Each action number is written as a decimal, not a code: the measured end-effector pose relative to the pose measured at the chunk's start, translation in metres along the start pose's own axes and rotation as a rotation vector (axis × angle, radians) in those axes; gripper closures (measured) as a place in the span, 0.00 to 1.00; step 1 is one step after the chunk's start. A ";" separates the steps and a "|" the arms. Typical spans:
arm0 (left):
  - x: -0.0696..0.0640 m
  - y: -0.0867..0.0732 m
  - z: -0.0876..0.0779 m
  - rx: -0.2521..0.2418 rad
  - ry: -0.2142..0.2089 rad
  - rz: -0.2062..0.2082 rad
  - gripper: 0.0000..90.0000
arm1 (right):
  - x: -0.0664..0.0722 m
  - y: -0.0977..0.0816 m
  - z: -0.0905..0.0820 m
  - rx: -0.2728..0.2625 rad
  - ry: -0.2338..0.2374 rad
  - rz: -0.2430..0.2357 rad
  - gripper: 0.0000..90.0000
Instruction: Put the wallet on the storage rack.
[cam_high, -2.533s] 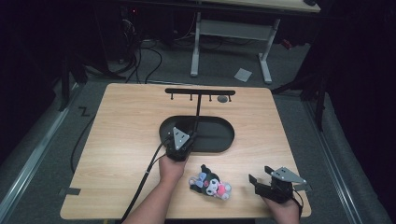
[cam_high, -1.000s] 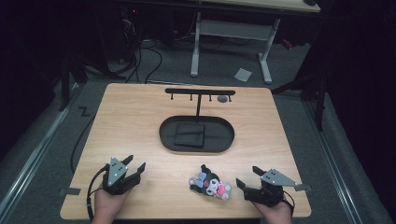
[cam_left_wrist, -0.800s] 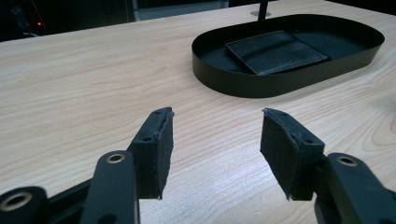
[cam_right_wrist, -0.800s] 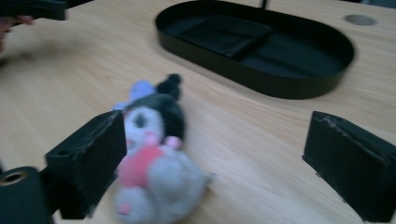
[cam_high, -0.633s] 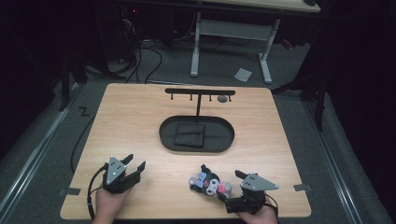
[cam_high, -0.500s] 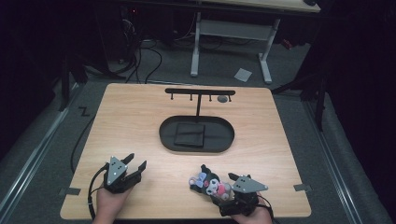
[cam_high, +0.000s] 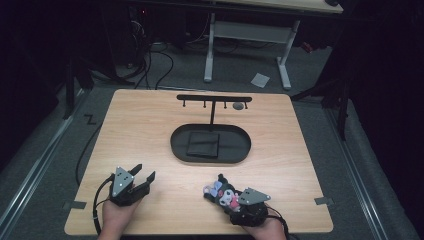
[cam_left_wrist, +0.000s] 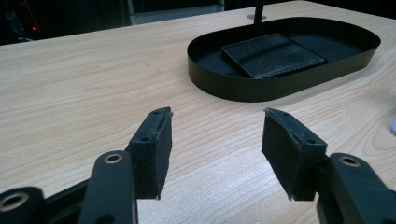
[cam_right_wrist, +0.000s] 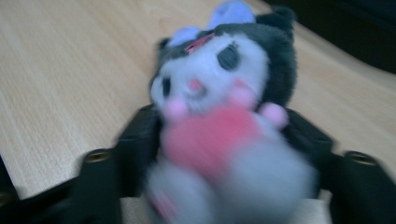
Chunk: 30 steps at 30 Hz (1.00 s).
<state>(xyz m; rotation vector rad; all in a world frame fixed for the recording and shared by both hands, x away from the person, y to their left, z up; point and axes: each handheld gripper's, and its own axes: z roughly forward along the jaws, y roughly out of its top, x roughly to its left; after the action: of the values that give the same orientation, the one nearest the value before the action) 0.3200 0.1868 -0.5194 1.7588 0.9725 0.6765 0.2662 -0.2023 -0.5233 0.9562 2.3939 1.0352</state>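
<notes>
While the left tool (cam_high: 142, 178) rested spread on the counter (cam_high: 150, 120), the right tool (cam_high: 226, 200) reached the plush toy (cam_high: 220, 191). From the left gripper view, a black tray (cam_left_wrist: 243, 88) lay ahead. From the right gripper view, both jaws flanked the toy's body; whether they pinched it I cannot tell.

A blurred black-and-white plush doll (cam_right_wrist: 224, 121) with a pink body lay between the right claw's (cam_right_wrist: 224, 154) black jaws, over the light wooden counter (cam_right_wrist: 70, 60).
</notes>
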 end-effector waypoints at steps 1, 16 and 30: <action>0.000 0.000 0.000 -0.002 0.001 0.000 0.48 | -0.002 0.000 -0.004 -0.018 -0.011 0.009 0.45; 0.001 0.001 -0.002 -0.008 -0.013 -0.016 0.48 | -0.063 -0.029 -0.049 -0.076 -0.177 0.206 0.46; 0.001 0.000 0.000 0.002 -0.023 -0.022 0.48 | -0.071 -0.050 -0.049 0.008 -0.170 0.274 0.35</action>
<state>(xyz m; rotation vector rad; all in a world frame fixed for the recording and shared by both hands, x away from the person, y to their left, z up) 0.3208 0.1880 -0.5199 1.7521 0.9752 0.6400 0.2673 -0.3022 -0.5239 1.3464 2.1725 0.9907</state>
